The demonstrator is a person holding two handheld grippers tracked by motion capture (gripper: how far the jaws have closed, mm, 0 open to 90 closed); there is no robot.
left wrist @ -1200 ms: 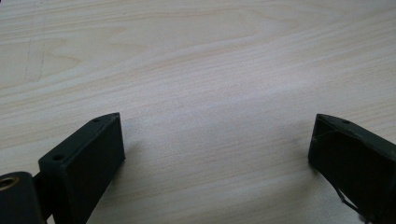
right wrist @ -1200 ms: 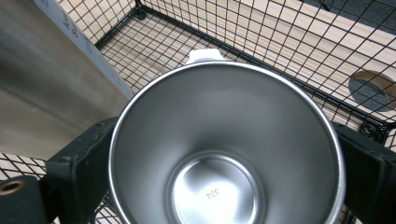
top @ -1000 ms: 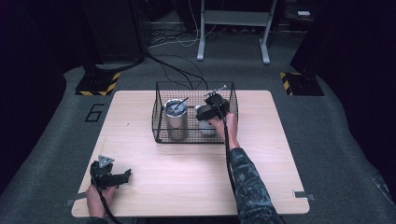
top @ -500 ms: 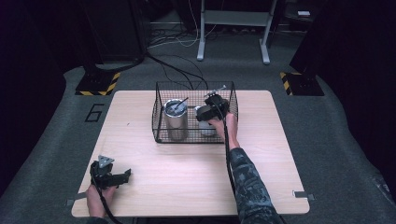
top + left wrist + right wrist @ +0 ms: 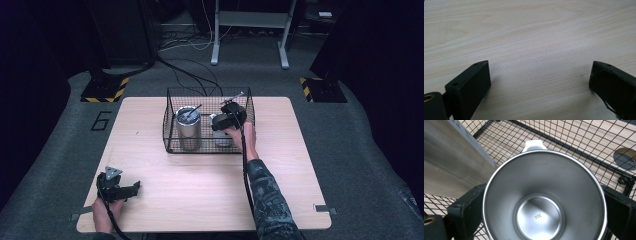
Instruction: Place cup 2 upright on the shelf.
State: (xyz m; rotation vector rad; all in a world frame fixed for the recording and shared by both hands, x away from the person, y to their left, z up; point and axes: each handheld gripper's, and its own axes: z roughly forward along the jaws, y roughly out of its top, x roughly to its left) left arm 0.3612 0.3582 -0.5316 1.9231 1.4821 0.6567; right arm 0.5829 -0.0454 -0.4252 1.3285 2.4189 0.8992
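partly hidden behind the right gripper (image 5: 220, 123): steel cup (image 5: 544, 197)

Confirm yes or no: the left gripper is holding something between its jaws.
No: in the left gripper view, the left gripper has its jaws spread wide with just the bare wooden table between them.

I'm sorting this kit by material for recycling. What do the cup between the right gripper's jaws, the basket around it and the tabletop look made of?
The shiny round cup looks like brushed stainless steel: grey sheen, "304" stamped on its bottom. The black grid basket seems to be coated metal wire. The pale table shows wood grain, solid or laminate unclear.
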